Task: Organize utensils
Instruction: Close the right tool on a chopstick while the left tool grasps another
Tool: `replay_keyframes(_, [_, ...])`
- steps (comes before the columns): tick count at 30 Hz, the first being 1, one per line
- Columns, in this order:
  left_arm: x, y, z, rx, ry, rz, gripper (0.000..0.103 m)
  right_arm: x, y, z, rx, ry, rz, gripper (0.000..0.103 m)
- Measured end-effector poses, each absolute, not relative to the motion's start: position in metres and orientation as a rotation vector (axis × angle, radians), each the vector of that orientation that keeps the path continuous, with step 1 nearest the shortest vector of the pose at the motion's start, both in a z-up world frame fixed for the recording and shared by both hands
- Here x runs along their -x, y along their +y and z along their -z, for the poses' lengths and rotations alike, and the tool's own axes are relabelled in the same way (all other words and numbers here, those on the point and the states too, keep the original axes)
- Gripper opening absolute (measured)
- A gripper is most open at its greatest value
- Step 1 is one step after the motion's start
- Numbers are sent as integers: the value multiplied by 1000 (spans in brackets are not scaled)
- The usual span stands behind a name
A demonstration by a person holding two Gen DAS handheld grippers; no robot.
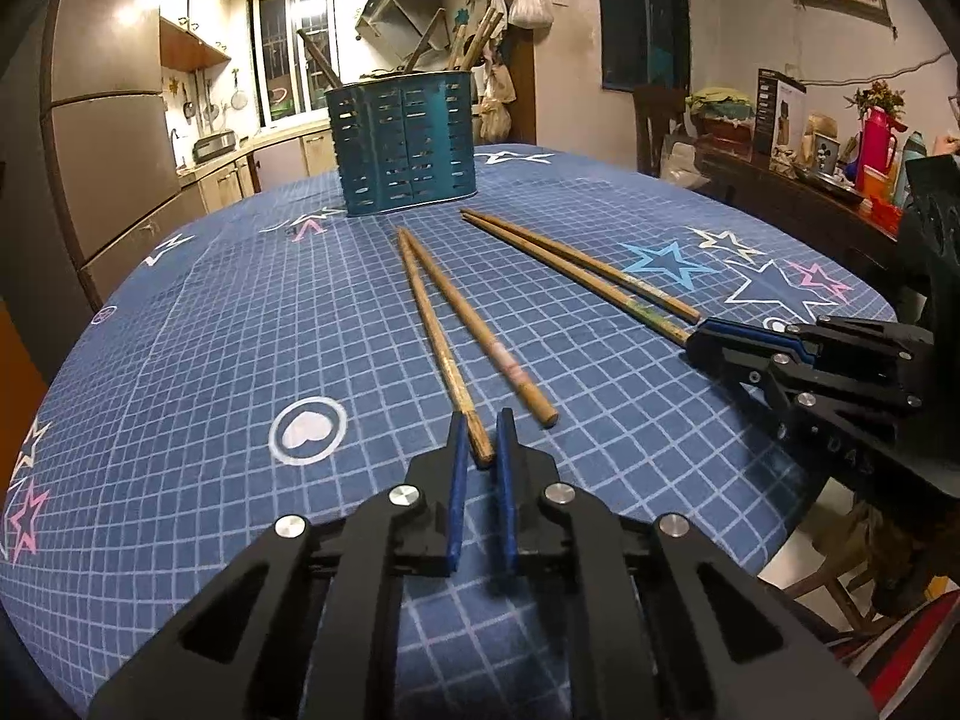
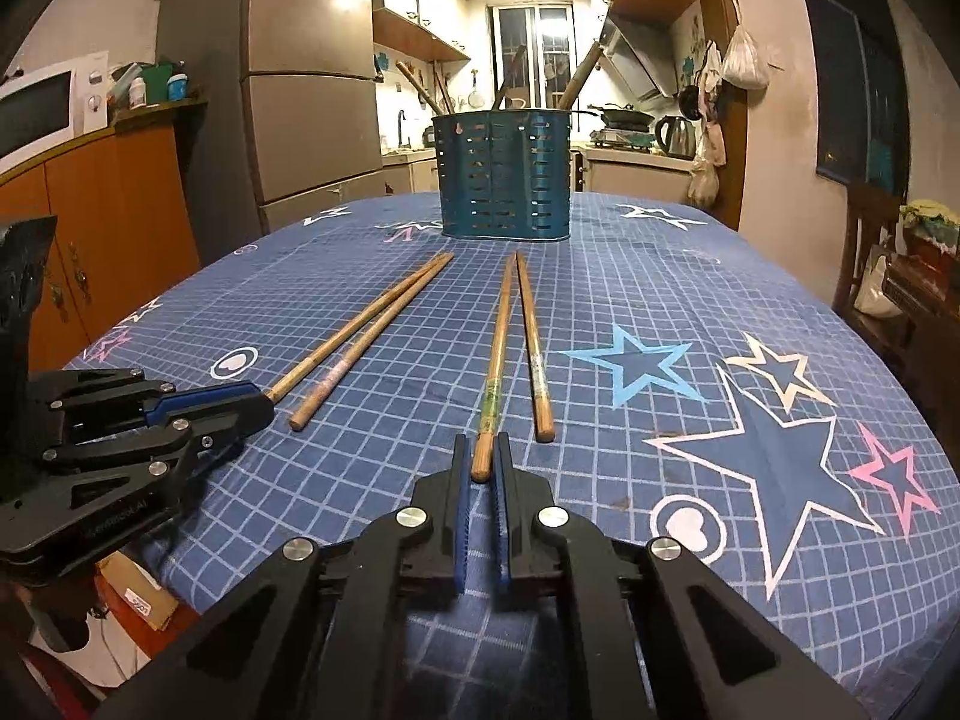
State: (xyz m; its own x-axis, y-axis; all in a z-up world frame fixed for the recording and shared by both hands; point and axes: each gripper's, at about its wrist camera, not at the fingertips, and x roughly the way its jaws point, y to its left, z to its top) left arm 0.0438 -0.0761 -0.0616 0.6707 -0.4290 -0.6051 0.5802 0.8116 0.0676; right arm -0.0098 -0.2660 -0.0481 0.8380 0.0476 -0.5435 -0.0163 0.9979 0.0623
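on the blue star-print tablecloth lie two pairs of wooden chopsticks, before a teal slotted utensil holder already bristling with utensils; the left gripper is clamped on the near end of one left-pair chopstick, the right gripper likewise pinches one right-pair chopstick, their partners lying just beside

Both cams sit low and close over the worktop, each looking forward and slightly down along its own fingers toward the kitchen. They share the blue utensil holder and the chopsticks. Left view catches the right gripper at its right edge, and the right view shows the left gripper on its left.
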Motion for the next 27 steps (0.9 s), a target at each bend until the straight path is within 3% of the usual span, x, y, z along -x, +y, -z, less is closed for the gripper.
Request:
replay_keyframes(6, [-38, -54, 35, -250, 541, 508, 5, 20, -264, 27, -51, 525, -72, 8])
replay_keyframes(19, [-71, -16, -70, -76, 351, 441, 5, 1, -267, -88, 78, 206, -119, 8])
replay_keyframes(27, [-95, -10, -109, 1, 361, 466, 5, -20, -280, -137, 45, 139, -181, 8])
